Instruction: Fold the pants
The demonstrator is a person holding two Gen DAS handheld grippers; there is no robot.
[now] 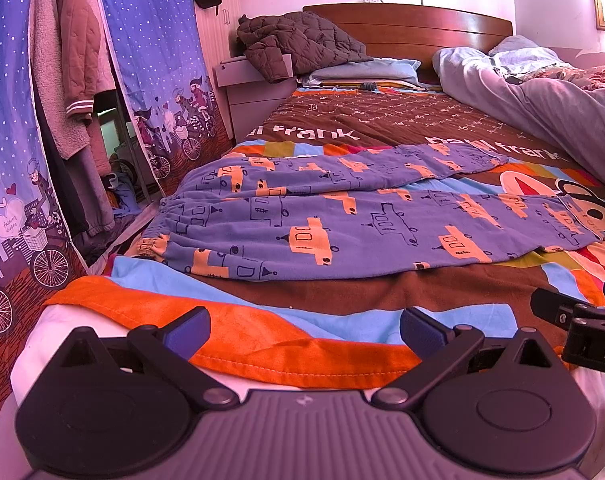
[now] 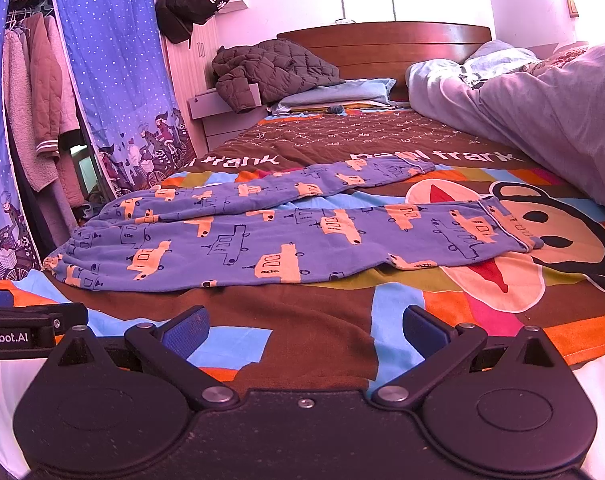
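My left gripper [image 1: 304,330] and right gripper [image 2: 304,330] hover at the bed's foot edge, jaws spread wide, holding nothing. The pants [image 1: 342,216] lie flat on the cartoon blanket [image 1: 262,332] at 12 o'clock, waistband at 9 o'clock, legs splayed toward 3 o'clock. A jacket [image 2: 270,68] sits at 11 o'clock (near the headboard [image 2: 382,48]); curtains [image 1: 154,48] hang at 10 o'clock.

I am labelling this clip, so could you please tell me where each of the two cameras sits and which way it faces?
Left wrist: on the left gripper at the bed's near edge, facing the headboard across the pants; open fingers and the other gripper's edge show.
Right wrist: on the right gripper, beside it, same heading; open fingers and the left gripper's edge show.
Shared: pants, bedspread, jacket, wardrobe curtain.
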